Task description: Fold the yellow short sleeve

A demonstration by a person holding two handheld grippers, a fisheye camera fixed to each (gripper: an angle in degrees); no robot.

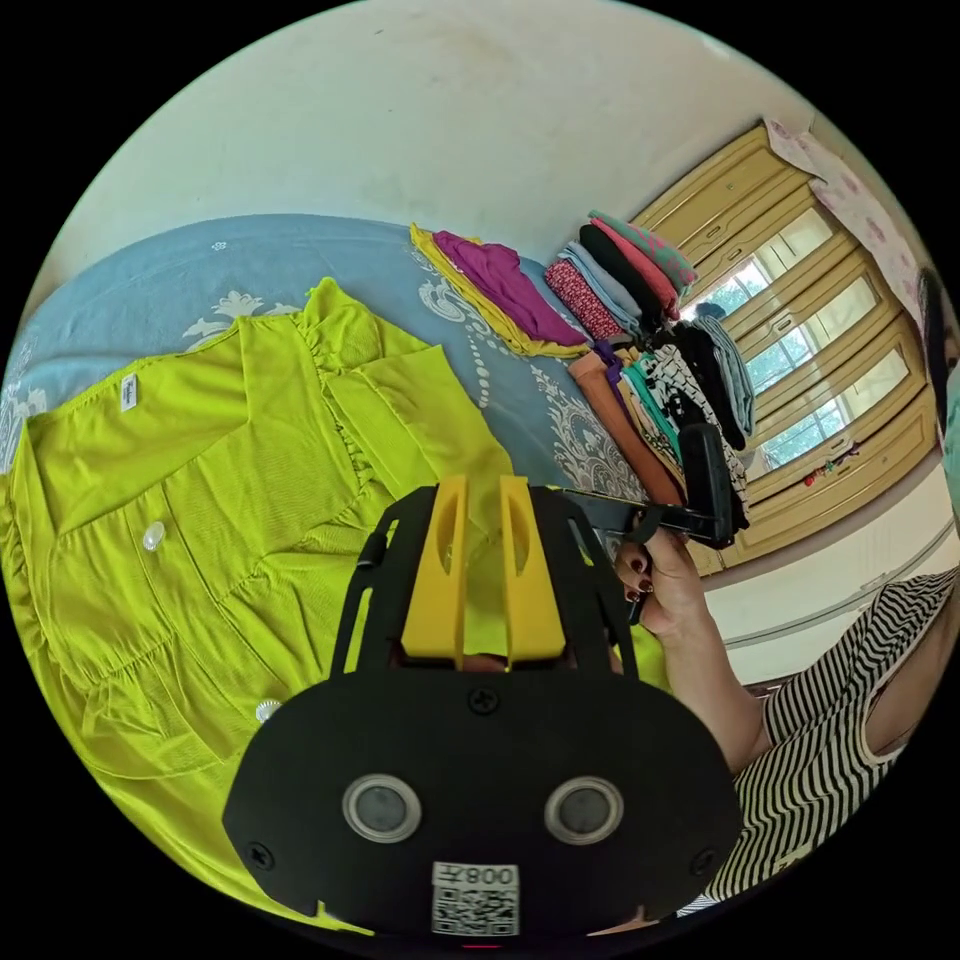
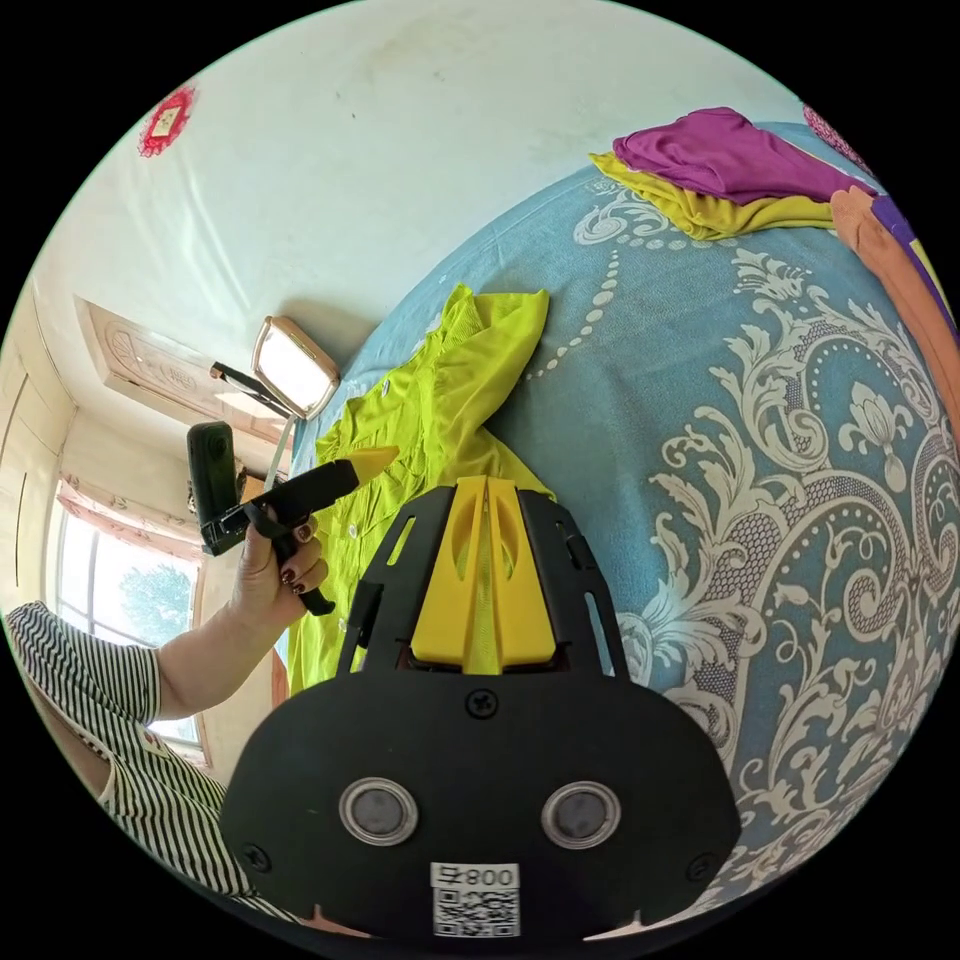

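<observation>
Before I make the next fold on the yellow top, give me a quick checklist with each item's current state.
1. Right gripper pinching fabric: ok, jaws closed with a sliver of yellow top between them.
2. Left gripper gripping: cannot tell, jaws stand slightly apart over the yellow top.
3. Top spread flat: not ok, the sleeve area is bunched and already folded over.
4. Room on the blue bedspread beside the top: ok.
5. Folded clothes pile apart from the top: ok.
6. Bottom hem position: cannot tell, hidden behind the gripper body.

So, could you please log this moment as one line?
yellow shirt spread on bed | left gripper open over shirt | right gripper shut on shirt edge | folded piles beside
</observation>
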